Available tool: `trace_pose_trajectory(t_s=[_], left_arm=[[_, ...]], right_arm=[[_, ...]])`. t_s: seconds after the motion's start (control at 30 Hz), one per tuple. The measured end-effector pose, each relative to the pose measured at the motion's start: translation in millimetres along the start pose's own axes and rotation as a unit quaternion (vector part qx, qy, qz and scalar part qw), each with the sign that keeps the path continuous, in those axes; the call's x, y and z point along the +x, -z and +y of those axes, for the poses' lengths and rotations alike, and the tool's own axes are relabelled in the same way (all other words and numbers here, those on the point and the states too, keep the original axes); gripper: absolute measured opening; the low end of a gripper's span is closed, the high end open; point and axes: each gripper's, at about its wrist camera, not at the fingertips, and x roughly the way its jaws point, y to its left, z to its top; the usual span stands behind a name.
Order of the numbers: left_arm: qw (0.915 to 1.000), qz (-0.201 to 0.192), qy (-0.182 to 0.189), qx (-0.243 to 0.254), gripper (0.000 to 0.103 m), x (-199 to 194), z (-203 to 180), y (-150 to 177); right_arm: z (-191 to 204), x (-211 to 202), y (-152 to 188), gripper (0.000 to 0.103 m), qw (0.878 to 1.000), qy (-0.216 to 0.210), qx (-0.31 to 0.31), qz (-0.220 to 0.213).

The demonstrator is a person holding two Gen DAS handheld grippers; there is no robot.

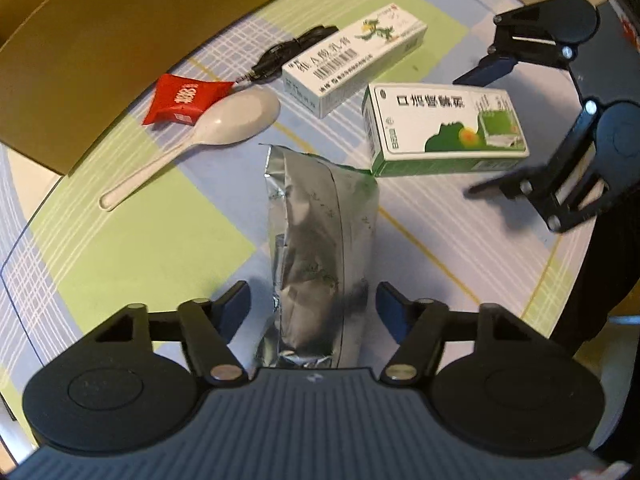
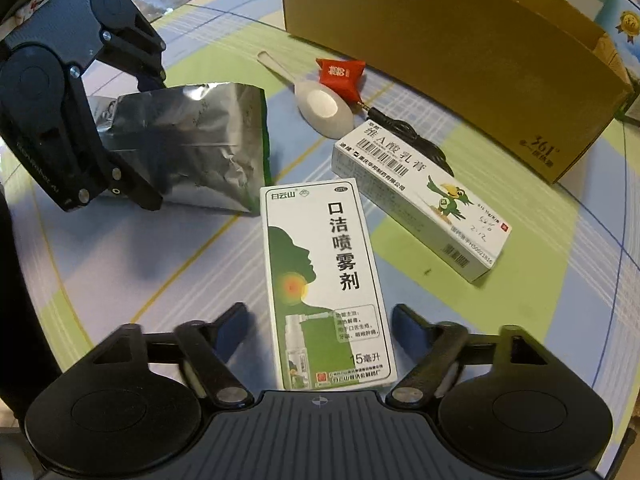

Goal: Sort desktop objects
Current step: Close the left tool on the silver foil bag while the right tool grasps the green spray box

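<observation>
- The table (image 1: 132, 240), under a green, blue and white checked cloth, carries everything.
- A brown cardboard box (image 2: 460, 52) stands at the table's far edge, behind the small things.
- The silver foil bag (image 1: 320, 248) lies flat near the table's middle; its near end sits between the fingers of the left gripper (image 1: 314, 304), whose jaws are spread wide on either side of the bag without touching it.
- The green-and-white spray box (image 2: 324, 280) lies just beside the foil bag, one corner close to the bag's far end. The right gripper (image 2: 320, 324) straddles its near end, jaws spread and clear of the sides.
- The white ointment box (image 2: 416, 200) lies beyond the spray box, close to it.
- A white plastic spoon (image 1: 216, 128) lies beyond the foil bag, toward the cardboard box.
- A black cable (image 1: 288, 56) is partly tucked behind the ointment box.
- A red candy packet (image 1: 180, 100) touches the spoon's bowl.
</observation>
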Motion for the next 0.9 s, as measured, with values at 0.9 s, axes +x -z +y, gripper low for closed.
trace_pose_trajectory(t_s=[0.9], left_arm=[[0.9870,-0.017,-0.018,-0.159,0.035,-18.0,-16.9,13.2]], right_arm=[[3.9,-30.5,20.1,0.054,0.989,0.015,0.141,-0.042]])
